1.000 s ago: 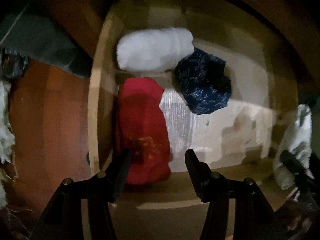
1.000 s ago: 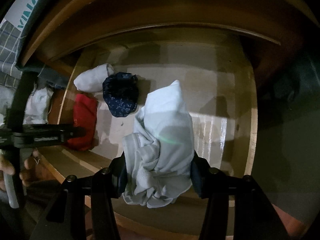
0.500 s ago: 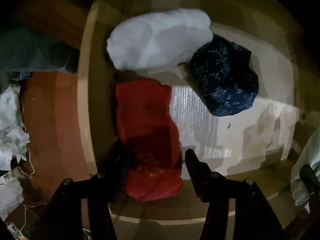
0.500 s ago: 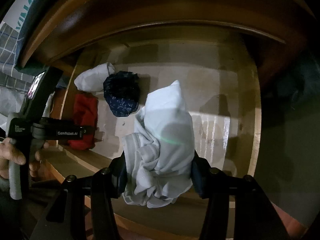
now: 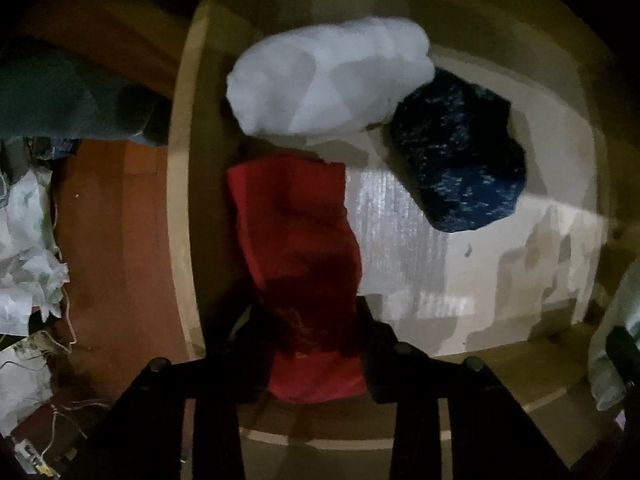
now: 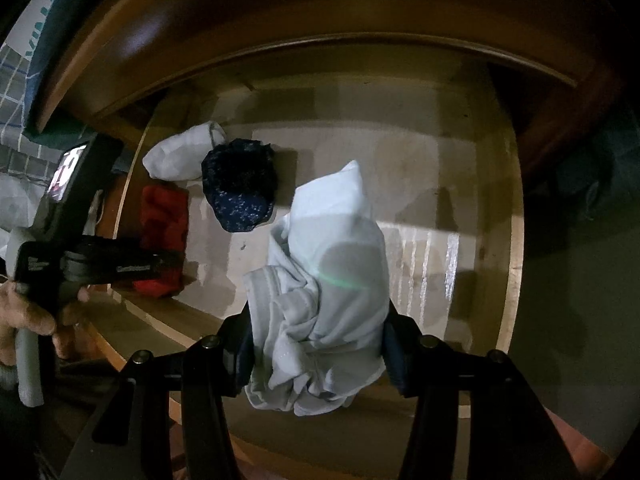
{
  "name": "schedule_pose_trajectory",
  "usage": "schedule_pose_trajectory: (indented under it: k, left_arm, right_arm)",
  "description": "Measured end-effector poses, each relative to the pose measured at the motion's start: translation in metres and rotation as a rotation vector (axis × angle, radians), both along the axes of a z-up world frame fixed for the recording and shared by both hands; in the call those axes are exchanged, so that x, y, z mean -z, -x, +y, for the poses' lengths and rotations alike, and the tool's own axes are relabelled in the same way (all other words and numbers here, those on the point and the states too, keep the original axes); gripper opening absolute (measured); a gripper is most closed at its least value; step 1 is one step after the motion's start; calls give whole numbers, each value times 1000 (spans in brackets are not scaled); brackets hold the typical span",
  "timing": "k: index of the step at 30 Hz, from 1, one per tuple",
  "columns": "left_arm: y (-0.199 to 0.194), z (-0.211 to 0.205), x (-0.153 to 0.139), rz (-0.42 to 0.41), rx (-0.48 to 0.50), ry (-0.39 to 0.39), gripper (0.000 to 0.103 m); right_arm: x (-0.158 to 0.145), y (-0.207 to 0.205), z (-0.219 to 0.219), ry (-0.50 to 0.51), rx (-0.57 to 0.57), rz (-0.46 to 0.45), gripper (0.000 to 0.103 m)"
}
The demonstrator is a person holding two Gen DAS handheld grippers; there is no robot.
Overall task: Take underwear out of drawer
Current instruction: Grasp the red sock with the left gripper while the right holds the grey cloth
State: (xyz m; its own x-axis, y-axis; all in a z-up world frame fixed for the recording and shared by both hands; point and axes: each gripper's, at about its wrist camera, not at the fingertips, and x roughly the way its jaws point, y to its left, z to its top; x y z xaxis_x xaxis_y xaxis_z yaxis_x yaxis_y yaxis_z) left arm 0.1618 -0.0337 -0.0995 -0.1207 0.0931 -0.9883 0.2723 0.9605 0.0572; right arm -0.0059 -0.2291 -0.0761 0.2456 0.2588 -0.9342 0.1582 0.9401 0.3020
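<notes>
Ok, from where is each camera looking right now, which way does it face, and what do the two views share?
Left wrist: on the left gripper, facing down into the drawer; its jaws are closing around the red underwear.
Right wrist: on the right gripper, angled down over the drawer, shut on pale underwear; a hand shows.
Shared: red, white underwear and dark blue underwear.

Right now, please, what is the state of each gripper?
Left gripper: jaws closing around the red underwear in the drawer.
Right gripper: closed, holding the pale blue underwear.
</notes>
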Motion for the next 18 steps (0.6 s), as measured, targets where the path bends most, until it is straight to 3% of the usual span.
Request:
schedule_pose_trajectory:
  k: [2,5,15,18]
  left_arm:
    - [1,1,-6,22,-5,68,32]
    - [1,-7,-6,41,16,110,32]
    - [-5,-8,11,84,4,62,46]
    - [-8,-5,13,85,-25,60,46]
  right_arm:
    - [0,0,0,3,-1,1,50]
    - [2,-1,-1,15,9,16,50]
    - [2,-4,0,6,7,26,51]
    - [2,-4,-1,4,6,23,51]
